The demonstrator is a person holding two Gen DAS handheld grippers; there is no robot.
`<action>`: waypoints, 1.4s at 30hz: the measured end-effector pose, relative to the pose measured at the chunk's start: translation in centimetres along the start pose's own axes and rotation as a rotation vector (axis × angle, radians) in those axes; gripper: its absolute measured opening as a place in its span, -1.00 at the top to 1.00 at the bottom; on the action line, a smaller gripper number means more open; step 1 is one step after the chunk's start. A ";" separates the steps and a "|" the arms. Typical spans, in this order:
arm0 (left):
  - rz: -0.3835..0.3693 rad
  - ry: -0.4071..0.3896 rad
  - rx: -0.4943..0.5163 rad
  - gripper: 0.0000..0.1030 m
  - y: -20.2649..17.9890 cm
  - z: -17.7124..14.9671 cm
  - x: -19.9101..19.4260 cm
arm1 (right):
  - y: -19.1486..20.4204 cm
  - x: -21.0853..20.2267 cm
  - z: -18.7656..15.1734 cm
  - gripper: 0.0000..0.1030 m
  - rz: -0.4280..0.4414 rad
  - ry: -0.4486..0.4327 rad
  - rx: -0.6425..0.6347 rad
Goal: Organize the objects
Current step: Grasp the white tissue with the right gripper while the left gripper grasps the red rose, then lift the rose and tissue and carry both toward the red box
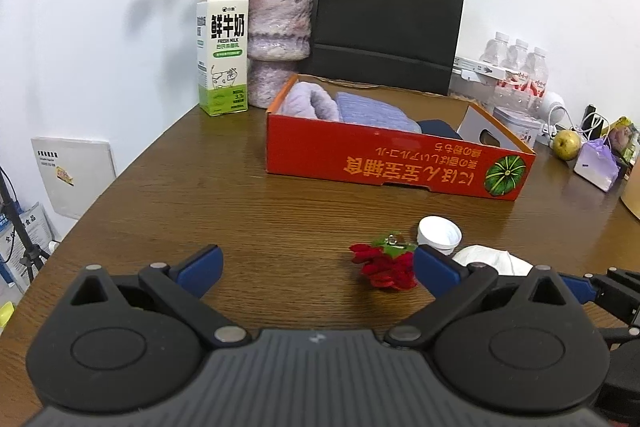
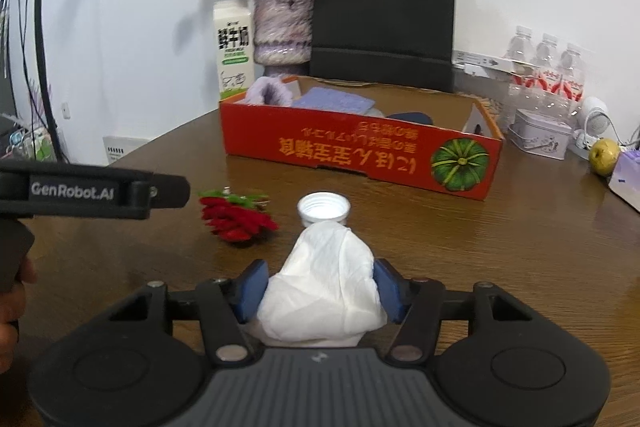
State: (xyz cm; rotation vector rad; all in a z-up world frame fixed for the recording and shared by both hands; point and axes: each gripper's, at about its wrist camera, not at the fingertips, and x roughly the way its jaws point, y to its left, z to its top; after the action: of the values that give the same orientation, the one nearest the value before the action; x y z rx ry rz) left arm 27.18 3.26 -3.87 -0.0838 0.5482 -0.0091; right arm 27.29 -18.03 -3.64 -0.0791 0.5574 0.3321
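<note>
My right gripper (image 2: 320, 285) is shut on a crumpled white tissue (image 2: 326, 283), low over the wooden table. The tissue also shows in the left wrist view (image 1: 496, 261). A white bottle cap (image 2: 323, 207) lies just beyond it, open side up. A red fabric flower with green leaves (image 2: 236, 217) lies left of the cap. My left gripper (image 1: 318, 269) is open and empty, its right fingertip beside the flower (image 1: 386, 263) and the cap (image 1: 439, 235). An open red cardboard box (image 2: 360, 151) holding purple and dark cloth stands behind.
At the back stand a milk carton (image 1: 222, 51), a vase of dried roses (image 1: 278, 39) and a black paper bag (image 1: 388, 23). On the right are water bottles (image 2: 548, 71), a tin (image 2: 540, 139), an apple (image 2: 604, 155) and cables.
</note>
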 end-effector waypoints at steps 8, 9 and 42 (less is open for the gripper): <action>0.003 -0.011 -0.020 -1.00 -0.2 0.0 0.1 | -2.1 -0.1 -0.5 -0.39 0.033 0.035 -0.007; 0.003 -0.010 -0.023 -1.00 -0.1 0.1 0.1 | -2.2 0.0 -0.5 -0.54 0.033 0.043 -0.014; -0.150 0.002 0.015 0.25 0.3 0.5 1.9 | -2.4 -0.1 -0.4 -0.79 0.146 0.045 0.049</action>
State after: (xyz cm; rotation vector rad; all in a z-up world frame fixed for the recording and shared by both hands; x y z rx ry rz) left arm 29.08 3.50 -4.49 -0.1100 0.5424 -0.1590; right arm 27.77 -20.42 -3.98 0.0014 0.6167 0.4595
